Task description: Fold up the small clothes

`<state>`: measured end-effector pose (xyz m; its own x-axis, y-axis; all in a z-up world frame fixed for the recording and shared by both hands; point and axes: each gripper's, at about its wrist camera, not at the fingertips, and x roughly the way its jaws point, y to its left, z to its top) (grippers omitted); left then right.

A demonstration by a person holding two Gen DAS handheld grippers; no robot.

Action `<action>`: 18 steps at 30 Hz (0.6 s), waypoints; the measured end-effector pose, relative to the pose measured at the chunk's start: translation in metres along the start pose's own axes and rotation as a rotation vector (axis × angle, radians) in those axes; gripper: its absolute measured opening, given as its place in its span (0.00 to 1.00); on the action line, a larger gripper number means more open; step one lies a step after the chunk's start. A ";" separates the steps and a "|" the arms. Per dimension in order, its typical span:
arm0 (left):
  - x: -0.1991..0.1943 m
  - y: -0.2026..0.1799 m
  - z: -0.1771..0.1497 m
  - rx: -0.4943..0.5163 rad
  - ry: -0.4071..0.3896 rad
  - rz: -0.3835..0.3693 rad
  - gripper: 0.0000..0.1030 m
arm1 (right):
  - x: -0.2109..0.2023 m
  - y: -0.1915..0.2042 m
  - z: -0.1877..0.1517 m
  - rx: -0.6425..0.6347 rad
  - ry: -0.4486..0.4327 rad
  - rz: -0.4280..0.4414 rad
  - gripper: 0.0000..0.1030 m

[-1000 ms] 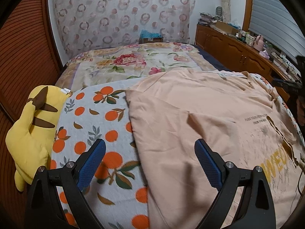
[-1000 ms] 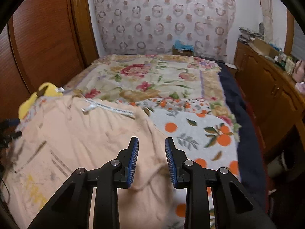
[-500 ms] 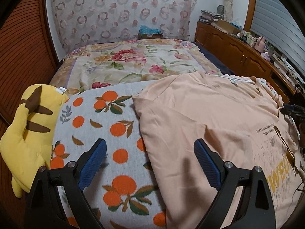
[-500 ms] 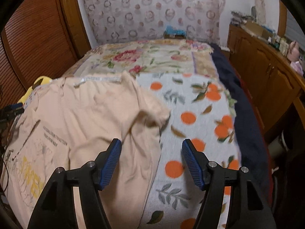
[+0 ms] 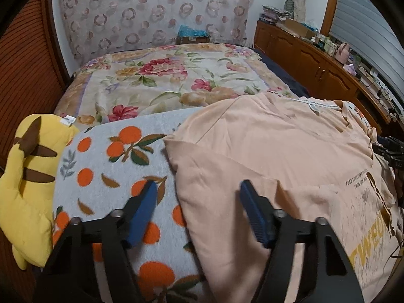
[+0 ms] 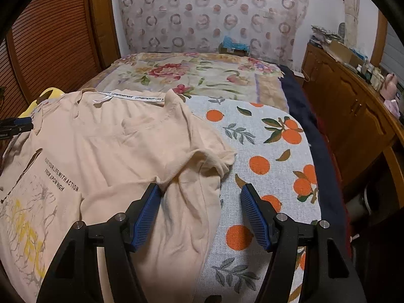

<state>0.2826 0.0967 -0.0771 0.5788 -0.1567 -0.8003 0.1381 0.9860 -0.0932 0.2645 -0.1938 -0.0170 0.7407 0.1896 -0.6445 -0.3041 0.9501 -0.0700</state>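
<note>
A peach T-shirt [image 5: 277,151] with yellow and black print lies spread face up on an orange-patterned blanket [image 5: 113,171]. My left gripper [image 5: 198,185] hangs over the shirt's left side edge. Its jaws are closing, with the edge of the cloth between the blue pads [image 5: 142,212], which do not press on it. In the right wrist view the shirt [image 6: 113,146] shows its collar tape and a crumpled right sleeve [image 6: 214,156]. My right gripper [image 6: 200,188] stands open just above the shirt's right side, below that sleeve, holding nothing.
A yellow plush toy [image 5: 27,176] lies at the blanket's left edge. A floral quilt [image 5: 171,80] covers the far half of the bed. Wooden cabinets [image 6: 353,116] with clutter on top run along the right. A slatted wooden wall [image 6: 50,50] stands at the left.
My right gripper's jaws widened from nearly shut, and the shirt's right sleeve now lies loose on the blanket. My left gripper shifted toward the shirt's left edge and its jaws narrowed.
</note>
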 end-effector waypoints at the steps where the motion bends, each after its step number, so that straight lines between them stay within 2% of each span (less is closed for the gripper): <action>1: 0.001 0.000 0.002 -0.001 -0.003 0.000 0.62 | 0.000 0.000 0.000 -0.001 0.000 -0.001 0.66; 3: 0.005 0.001 0.008 -0.001 -0.005 0.009 0.53 | 0.000 -0.001 -0.001 -0.001 -0.001 -0.001 0.66; 5: 0.007 0.003 0.012 -0.004 -0.003 0.010 0.51 | 0.001 -0.001 -0.001 -0.002 -0.001 -0.002 0.66; 7: 0.009 0.004 0.015 -0.004 -0.007 0.011 0.44 | 0.001 -0.001 -0.001 -0.003 0.000 -0.002 0.66; 9: 0.009 0.005 0.016 0.004 -0.013 -0.002 0.22 | 0.001 0.000 0.000 -0.008 0.003 0.001 0.66; 11: 0.009 0.004 0.016 0.015 -0.004 -0.051 0.08 | 0.005 0.000 0.005 -0.013 0.011 0.010 0.63; 13: 0.002 0.001 0.014 0.021 -0.009 -0.085 0.07 | 0.007 0.000 0.009 -0.015 0.013 0.029 0.52; 15: -0.008 -0.007 0.012 0.041 -0.029 -0.094 0.07 | 0.010 0.002 0.015 -0.029 0.022 0.044 0.22; 17: -0.023 -0.014 0.009 0.052 -0.058 -0.105 0.07 | 0.012 0.005 0.018 -0.042 0.033 0.070 0.11; 18: -0.035 -0.019 0.007 0.060 -0.080 -0.110 0.07 | 0.010 0.008 0.019 -0.058 0.025 0.070 0.10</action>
<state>0.2655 0.0833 -0.0436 0.6195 -0.2704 -0.7370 0.2509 0.9577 -0.1405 0.2805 -0.1796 -0.0096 0.7014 0.2483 -0.6681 -0.3896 0.9185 -0.0677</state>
